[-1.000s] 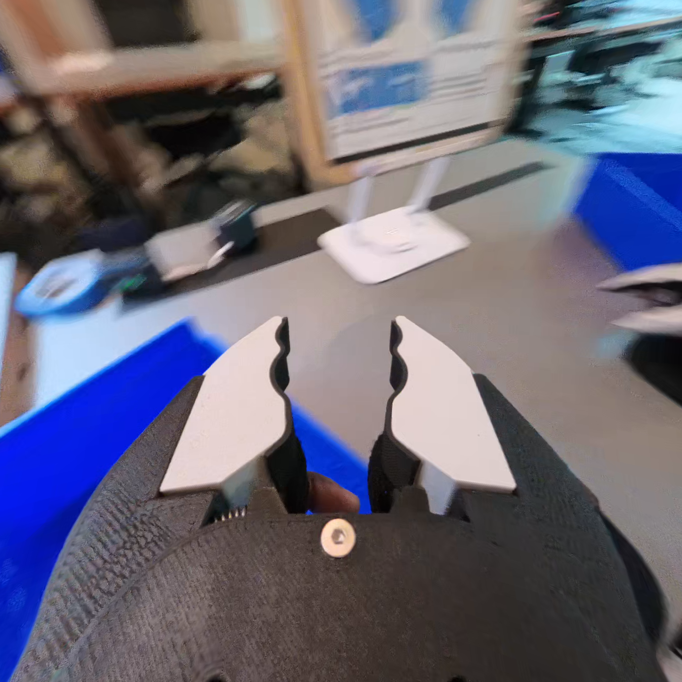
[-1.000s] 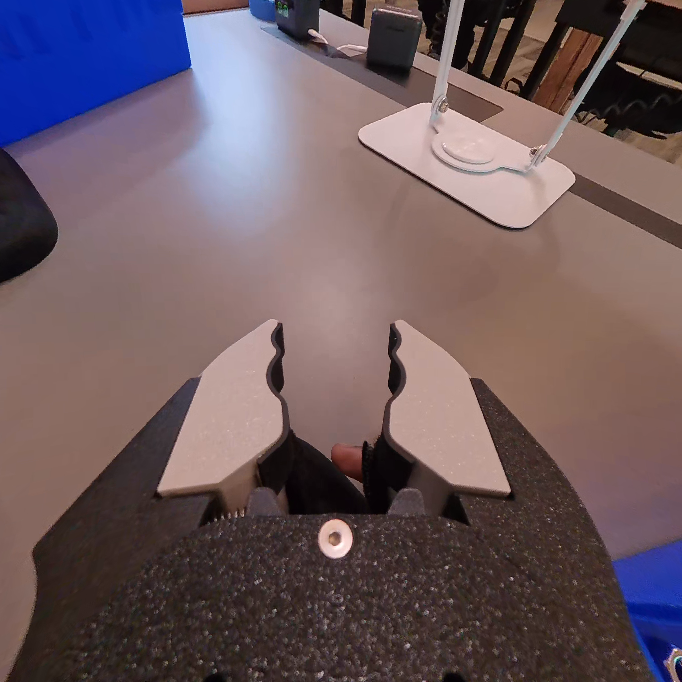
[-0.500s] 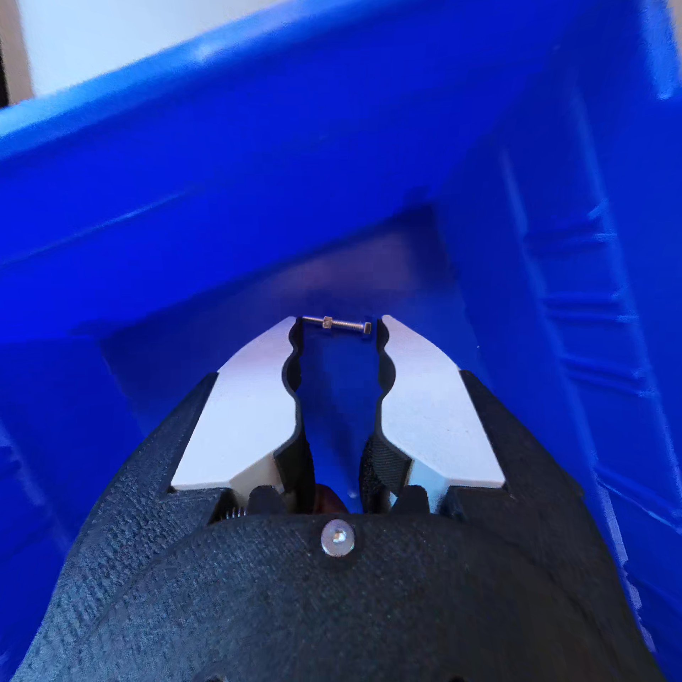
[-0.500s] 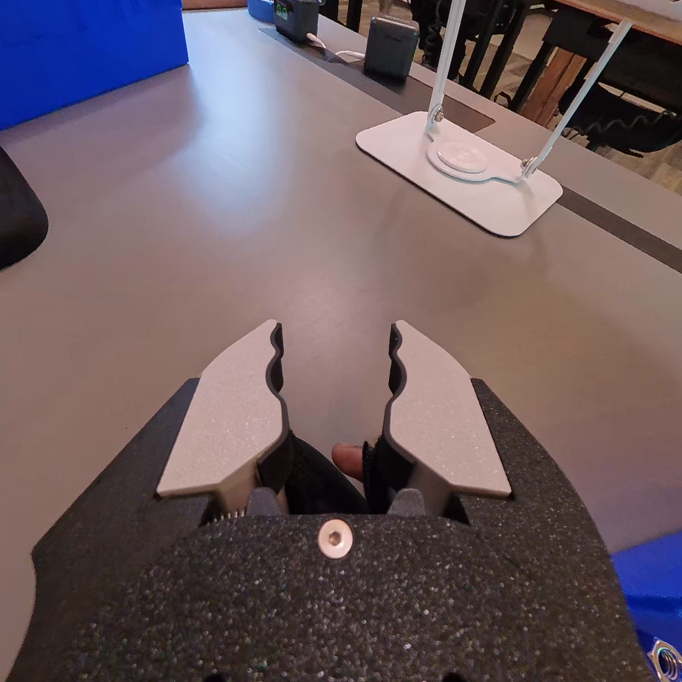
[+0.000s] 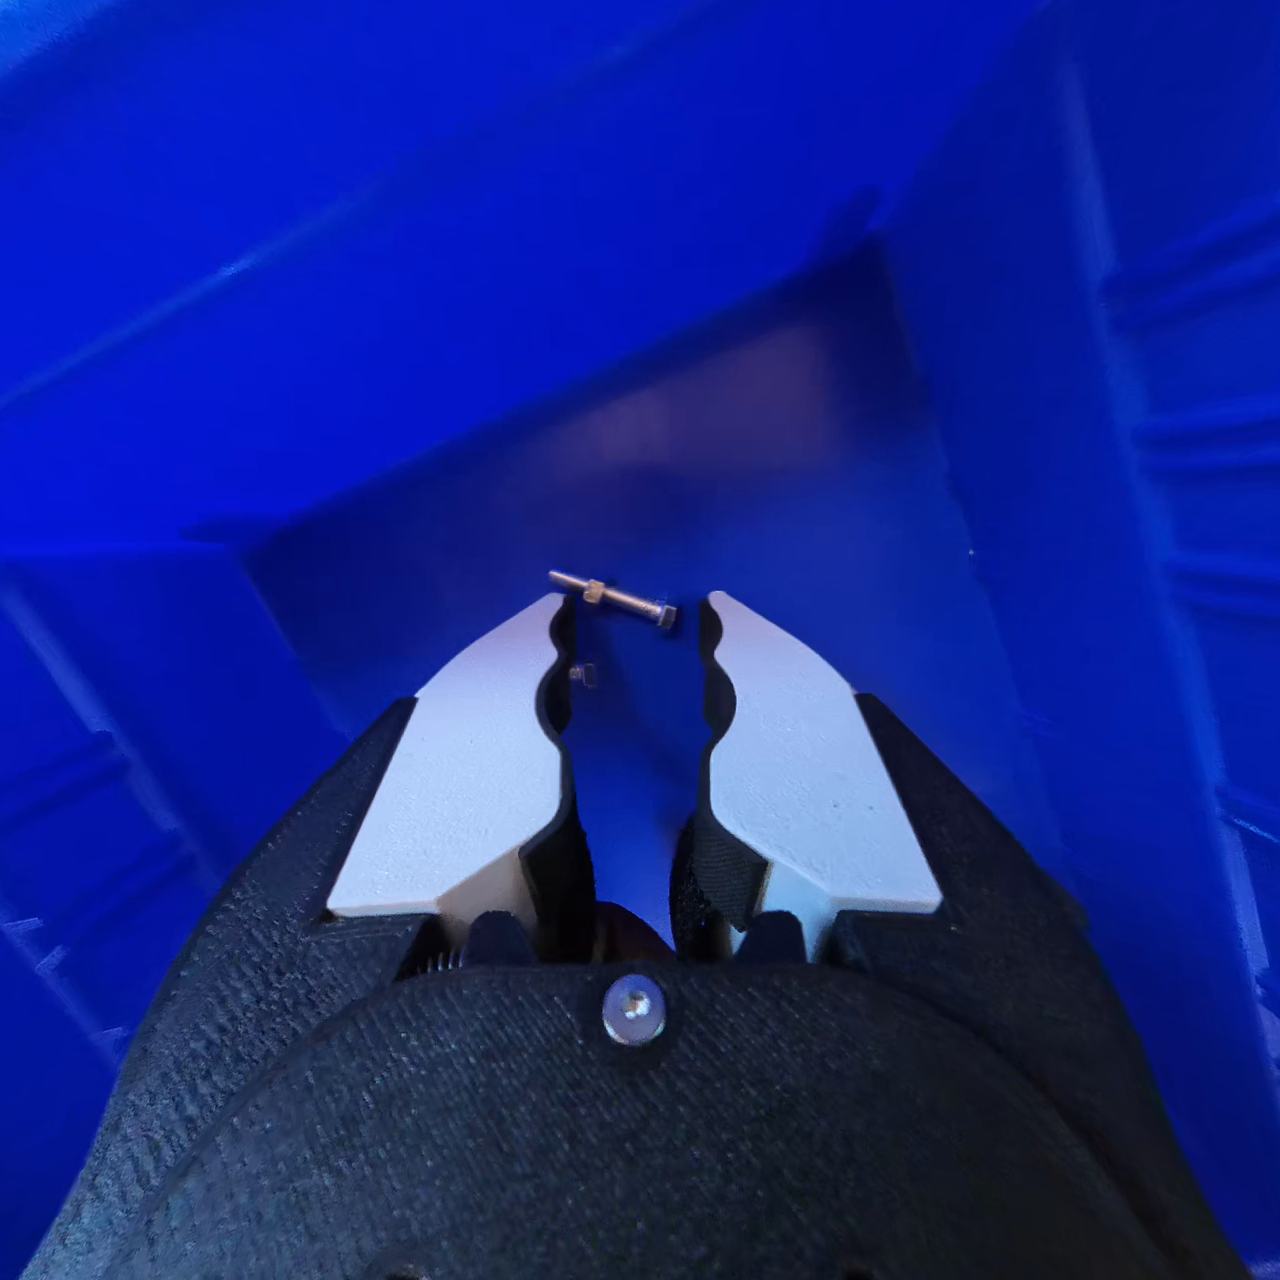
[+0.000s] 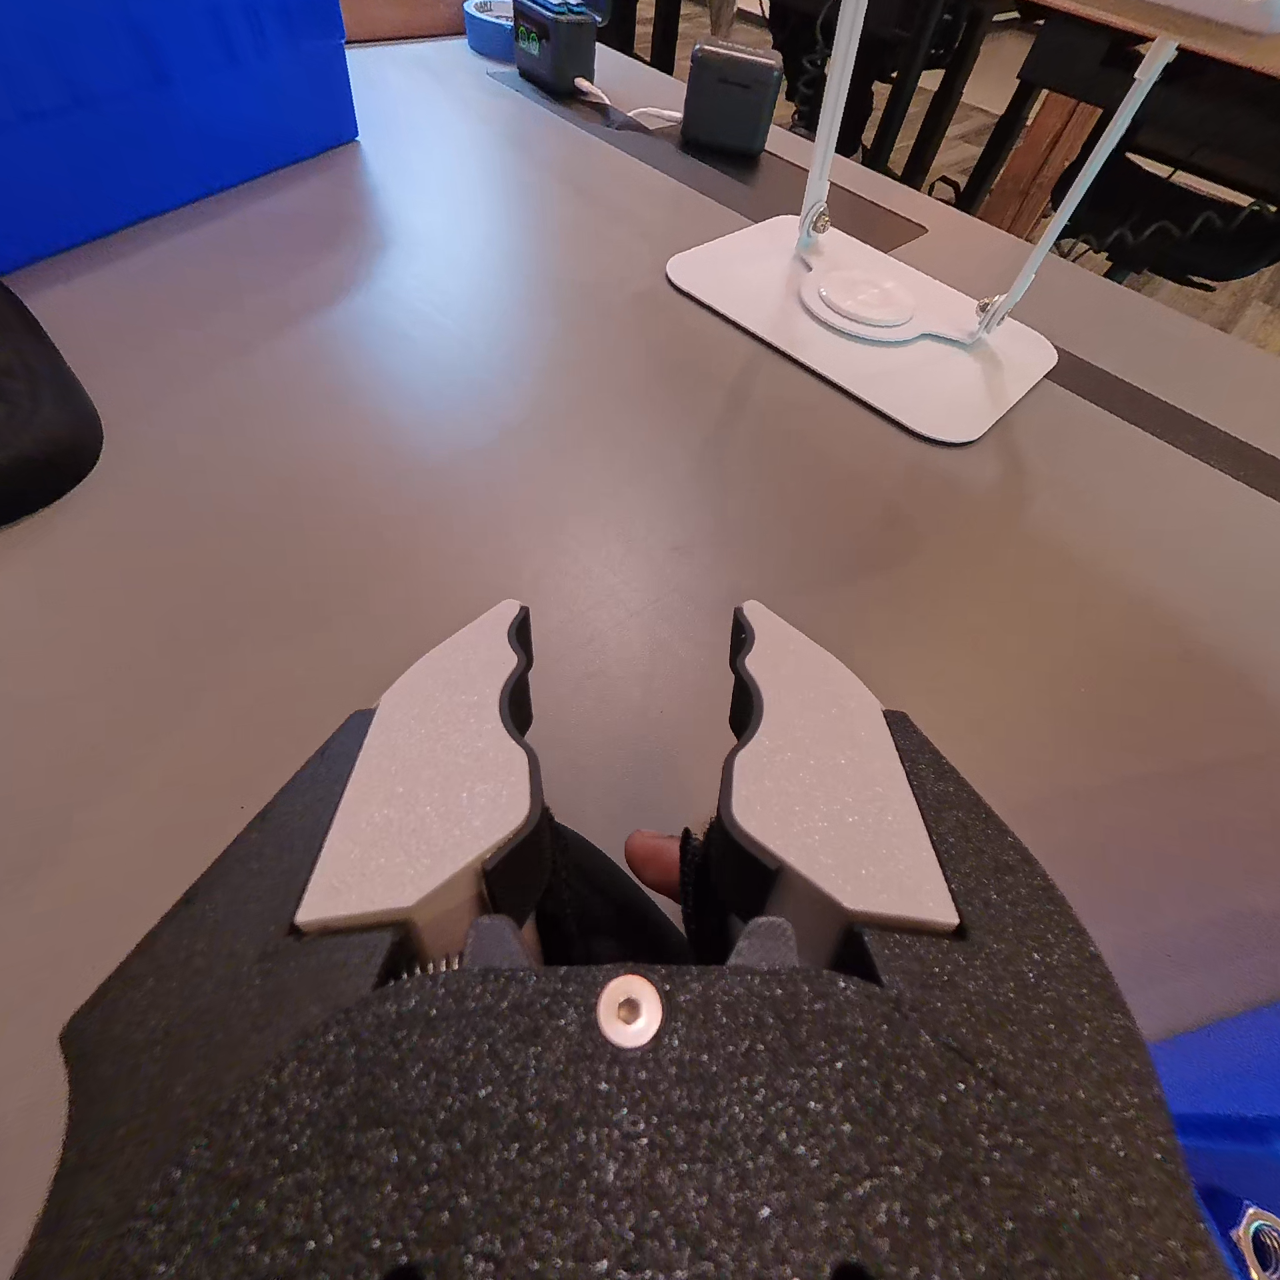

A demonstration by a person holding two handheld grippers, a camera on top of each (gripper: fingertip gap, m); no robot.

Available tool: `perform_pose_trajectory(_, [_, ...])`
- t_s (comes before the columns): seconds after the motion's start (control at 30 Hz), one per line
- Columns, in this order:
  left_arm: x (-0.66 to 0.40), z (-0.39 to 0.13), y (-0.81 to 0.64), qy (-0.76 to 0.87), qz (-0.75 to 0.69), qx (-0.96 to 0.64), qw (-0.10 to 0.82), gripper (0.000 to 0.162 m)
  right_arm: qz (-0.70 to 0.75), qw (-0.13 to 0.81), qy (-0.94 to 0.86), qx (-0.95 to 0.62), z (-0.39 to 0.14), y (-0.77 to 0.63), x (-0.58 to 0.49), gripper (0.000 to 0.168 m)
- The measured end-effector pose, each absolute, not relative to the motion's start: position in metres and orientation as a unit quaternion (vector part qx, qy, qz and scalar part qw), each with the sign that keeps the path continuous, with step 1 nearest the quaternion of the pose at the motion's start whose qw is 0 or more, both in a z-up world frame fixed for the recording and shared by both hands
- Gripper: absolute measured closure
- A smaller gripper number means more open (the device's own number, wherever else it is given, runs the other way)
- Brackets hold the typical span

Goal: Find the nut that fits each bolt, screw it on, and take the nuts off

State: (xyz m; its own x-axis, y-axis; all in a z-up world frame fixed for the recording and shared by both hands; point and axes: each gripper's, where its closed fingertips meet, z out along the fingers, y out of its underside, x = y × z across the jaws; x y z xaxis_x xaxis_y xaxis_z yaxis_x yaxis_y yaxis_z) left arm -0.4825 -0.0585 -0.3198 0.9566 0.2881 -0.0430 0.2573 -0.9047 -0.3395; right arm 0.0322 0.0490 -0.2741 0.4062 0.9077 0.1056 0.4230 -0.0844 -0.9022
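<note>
down inside the blue bin (image 5: 1039, 346), your left hand-held gripper (image 5: 634, 602) is open and empty, lined up on the bolt (image 5: 613, 601) wearing its nut (image 5: 593, 593); your right hand-held gripper (image 6: 629, 616) waits open over the bench (image 6: 485, 415).

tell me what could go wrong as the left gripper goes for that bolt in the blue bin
1. The bolt lies flat on the floor of the blue bin, crosswise to the open left gripper; closing might push it along or tip it instead of clamping it.
2. A small fastener lies just beside the left finger and could get nudged or caught too.
3. The nut already sits on the shank; pinching there may leave a slippery, off-centre grip.
</note>
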Motion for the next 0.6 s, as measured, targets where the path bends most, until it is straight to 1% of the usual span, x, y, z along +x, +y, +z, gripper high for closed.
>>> perform_pose_trajectory(0.07, [-0.482, -0.32, -0.058, -0.141, 0.037, -0.974, 0.172, 0.128, 0.255, 0.475, -0.482, -0.691, -0.274, 0.049, 0.032, 0.113])
perform_pose_trajectory(0.13, [-0.481, -0.32, -0.056, -0.138, 0.023, -0.974, 0.179, 0.135, 0.254, 0.478, -0.482, -0.69, -0.274, 0.049, 0.032, 0.113])
perform_pose_trajectory(0.43, [-0.478, -0.319, -0.056, -0.06, 0.042, -0.979, 0.189, 0.135, 0.253, 0.479, -0.483, -0.688, -0.274, 0.049, 0.032, 0.113])
perform_pose_trajectory(0.5, [-0.475, -0.317, -0.054, -0.035, 0.048, -0.976, 0.211, 0.135, 0.254, 0.479, -0.483, -0.688, -0.274, 0.049, 0.032, 0.113])
perform_pose_trajectory(0.6, [-0.472, -0.3, -0.045, 0.02, 0.091, -0.953, 0.288, 0.135, 0.255, 0.478, -0.482, -0.688, -0.274, 0.049, 0.032, 0.113])
